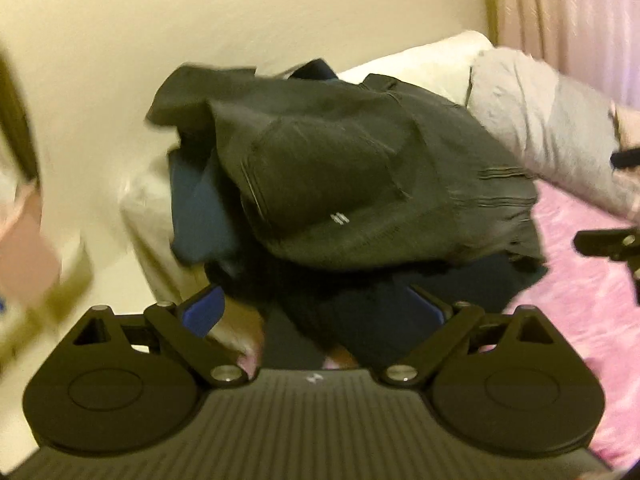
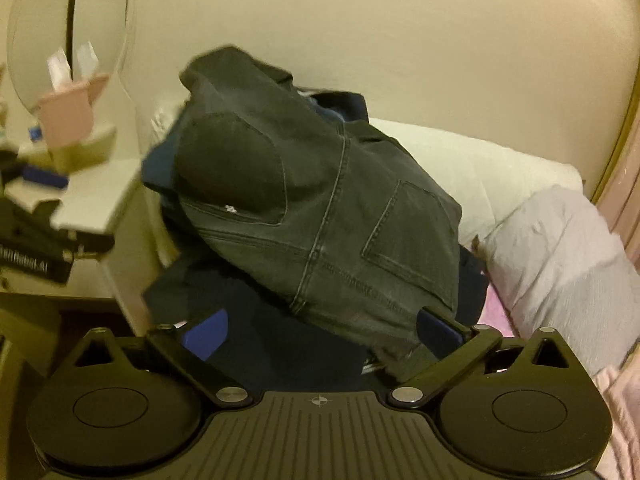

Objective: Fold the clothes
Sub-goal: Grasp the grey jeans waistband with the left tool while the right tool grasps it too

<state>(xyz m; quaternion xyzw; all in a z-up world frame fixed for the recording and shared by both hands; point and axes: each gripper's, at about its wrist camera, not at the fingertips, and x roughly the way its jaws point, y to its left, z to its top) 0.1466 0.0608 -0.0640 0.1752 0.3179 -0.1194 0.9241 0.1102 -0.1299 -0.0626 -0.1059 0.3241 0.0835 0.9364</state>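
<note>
A cream wall (image 2: pixel 400 40) stands behind. A white pillow (image 2: pixel 480 168) leans on it, with a grey pillow (image 2: pixel 560 248) just beside it. Both lie on a pink bedspread (image 1: pixel 580 300). A pink curtain (image 1: pixel 568 12) hangs near the pillows. A white nightstand (image 2: pixel 100 192) holds a pink box (image 2: pixel 68 116) before a round mirror (image 2: pixel 68 20).

Probably bedroom: pillows (image 2: pixel 480 168), bedspread (image 1: pixel 580 280).

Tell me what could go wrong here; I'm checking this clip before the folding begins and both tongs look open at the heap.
1. The black jeans lie on top of a dark blue garment; open left tongs or right tongs may pinch both layers together.
2. The heap leans on a white pillow near the nightstand; a pull could tip clothes off the bed.
</note>
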